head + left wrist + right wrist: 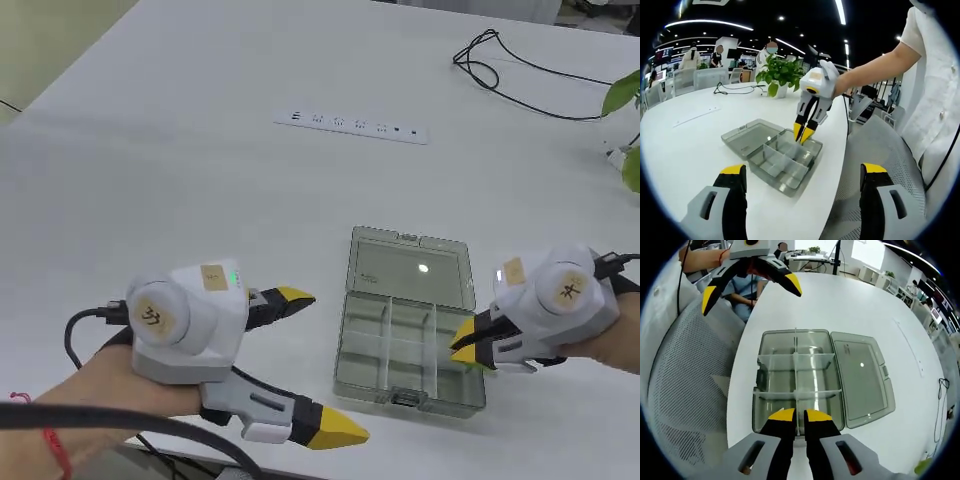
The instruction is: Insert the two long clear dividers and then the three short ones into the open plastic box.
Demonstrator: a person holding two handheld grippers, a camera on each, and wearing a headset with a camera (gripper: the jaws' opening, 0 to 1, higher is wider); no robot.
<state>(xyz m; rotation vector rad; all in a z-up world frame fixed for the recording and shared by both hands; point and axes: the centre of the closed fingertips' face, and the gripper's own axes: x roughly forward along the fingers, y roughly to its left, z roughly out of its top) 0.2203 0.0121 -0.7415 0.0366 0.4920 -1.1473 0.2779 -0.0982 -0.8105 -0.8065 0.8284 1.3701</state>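
The open grey plastic box (345,345) lies near the table's front edge, its lid (412,268) folded back flat. Clear dividers stand inside: one runs along the middle (795,375), and two cross it. My right gripper (466,348) reaches into the box's right end. Its jaws are nearly together around the near end of the middle divider in the right gripper view (800,415). My left gripper (320,365) hovers left of the box, open with nothing between its jaws. In the left gripper view the box (775,182) lies ahead and the right gripper (802,134) dips into it.
A white power strip (352,126) lies at the table's far middle. A black cable (500,70) loops at the back right, beside plant leaves (625,95). A grey mesh chair (685,390) stands just off the table's front edge.
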